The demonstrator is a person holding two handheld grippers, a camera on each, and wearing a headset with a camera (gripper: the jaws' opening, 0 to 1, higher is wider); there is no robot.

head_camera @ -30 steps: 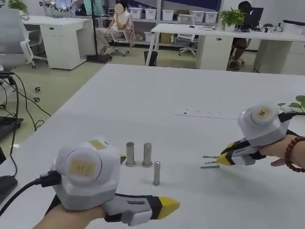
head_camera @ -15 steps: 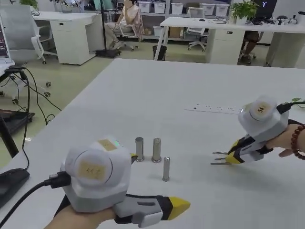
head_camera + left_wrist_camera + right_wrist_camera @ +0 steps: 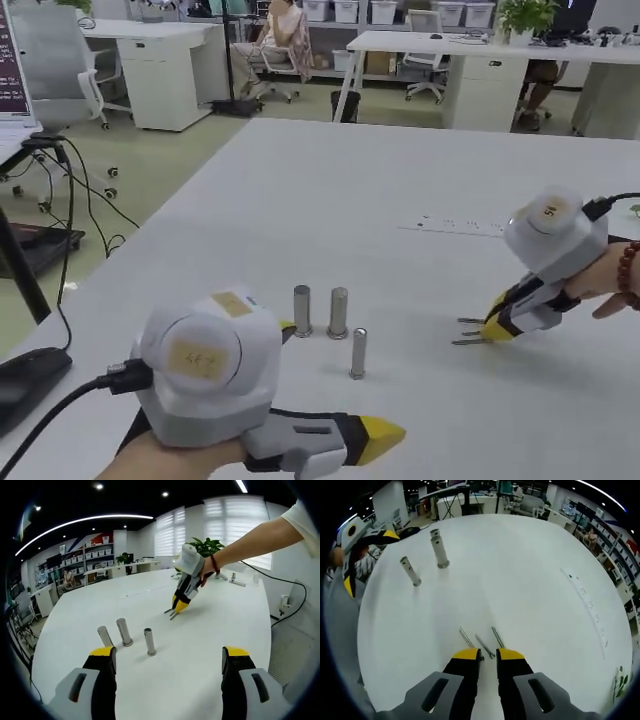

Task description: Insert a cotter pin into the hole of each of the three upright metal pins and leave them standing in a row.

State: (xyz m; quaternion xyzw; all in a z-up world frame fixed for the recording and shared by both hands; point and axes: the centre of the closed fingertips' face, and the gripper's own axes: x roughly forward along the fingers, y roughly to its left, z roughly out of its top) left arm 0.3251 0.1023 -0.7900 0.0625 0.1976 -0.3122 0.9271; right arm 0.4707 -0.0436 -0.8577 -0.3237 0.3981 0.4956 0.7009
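As before, right claw (image 3: pixel 488 654) (by cotters (image 3: pixel 484 645))

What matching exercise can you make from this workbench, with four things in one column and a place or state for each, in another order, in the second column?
Things
1. three upright silver metal pins
2. three thin grey metal cotter pins
3. grey left gripper with yellow tips
4. grey right gripper with yellow tips

Places and states
A. jaws wide apart, nothing between them
B. lying flat on the white table
C. standing, two side by side and one nearer the person
D. jaws nearly together, tips at the lying pins

Pairs: 1-C, 2-B, 3-A, 4-D
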